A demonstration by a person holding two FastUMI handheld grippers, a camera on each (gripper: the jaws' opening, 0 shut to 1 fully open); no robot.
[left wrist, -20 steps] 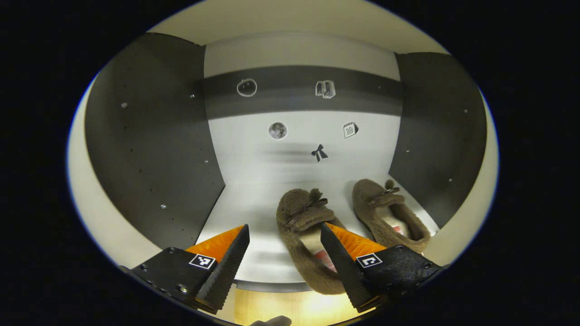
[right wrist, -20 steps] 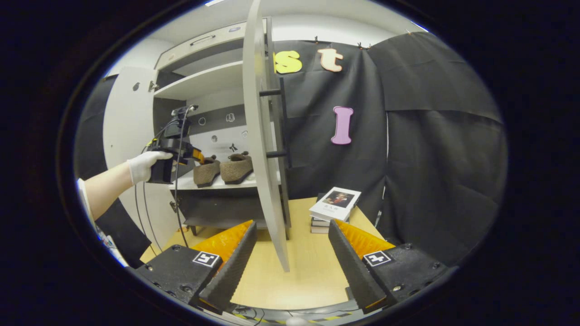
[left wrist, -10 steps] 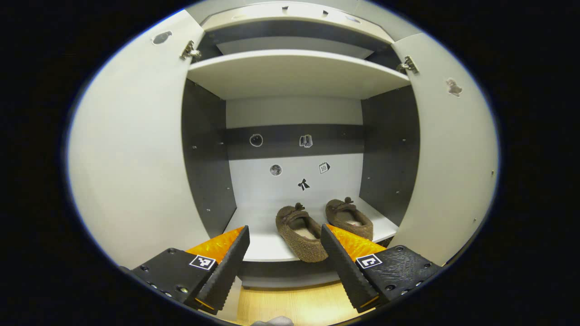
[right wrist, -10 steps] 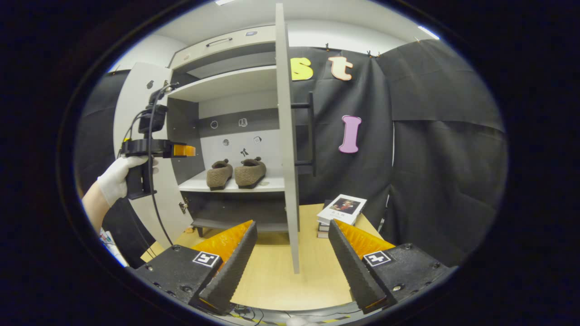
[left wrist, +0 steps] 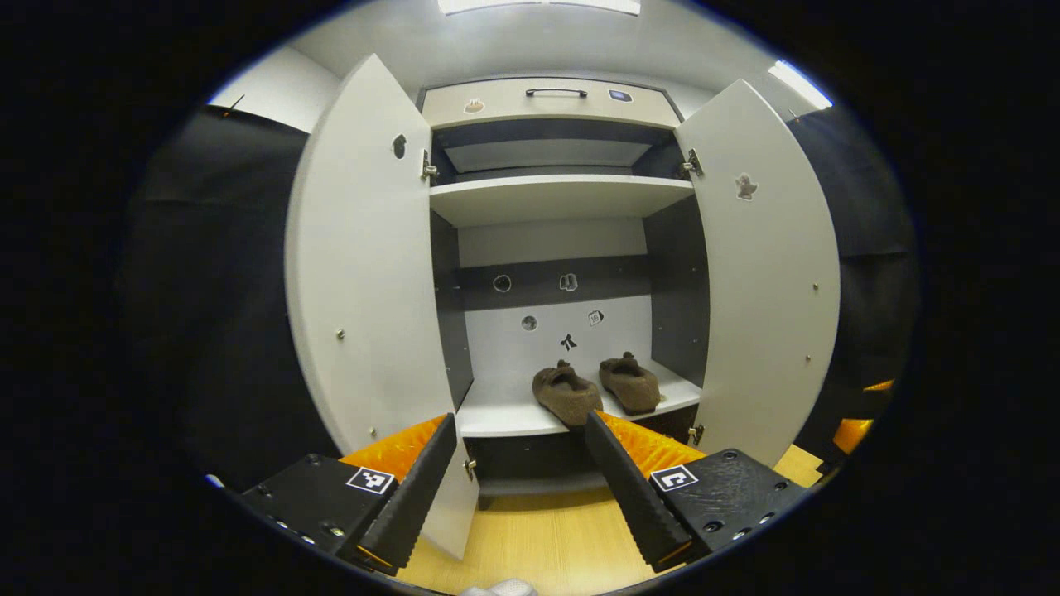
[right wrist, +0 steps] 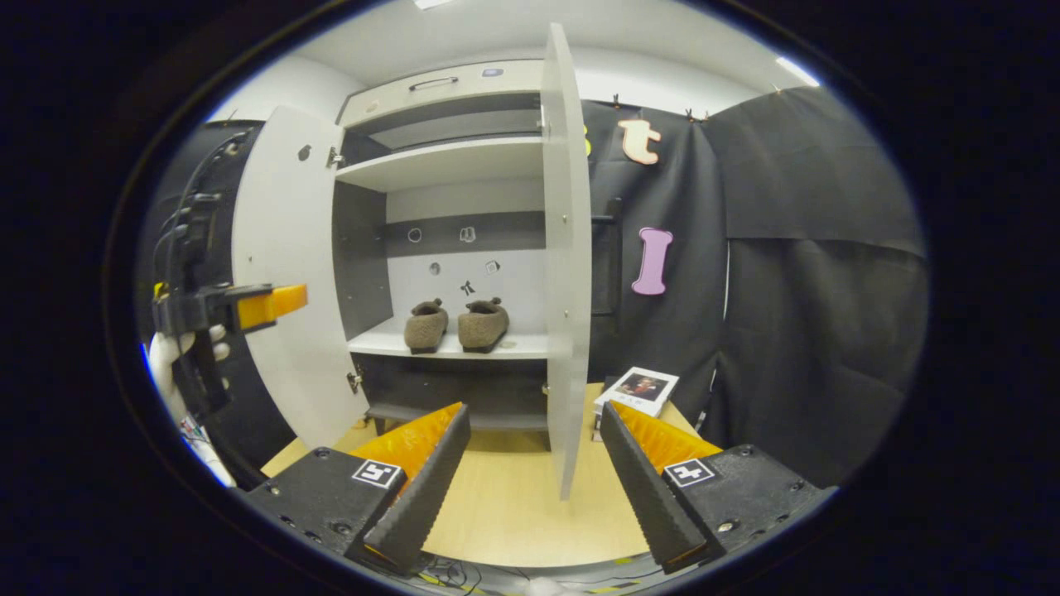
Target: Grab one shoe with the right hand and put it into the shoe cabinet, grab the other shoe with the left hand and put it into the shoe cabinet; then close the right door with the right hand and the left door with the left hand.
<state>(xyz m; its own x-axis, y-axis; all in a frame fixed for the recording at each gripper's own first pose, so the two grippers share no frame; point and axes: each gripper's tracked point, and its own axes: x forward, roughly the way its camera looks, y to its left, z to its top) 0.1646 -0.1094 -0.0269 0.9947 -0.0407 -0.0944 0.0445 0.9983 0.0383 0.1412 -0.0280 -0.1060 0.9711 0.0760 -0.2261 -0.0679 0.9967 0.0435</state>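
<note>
Tongs [left wrist: 520,480] over yellow wooden floor [left wrist: 546,546]

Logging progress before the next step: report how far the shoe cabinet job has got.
Done: both shoes sit side by side on the cabinet's lower shelf. In hand: nothing; the left gripper and right gripper are both open and empty, facing the cabinet. Left: the right door and left door both stand wide open.

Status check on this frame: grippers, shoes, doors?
Left gripper and right gripper open, empty. Both shoes on the cabinet shelf. Right door and left door open, nothing blocking them.
</note>
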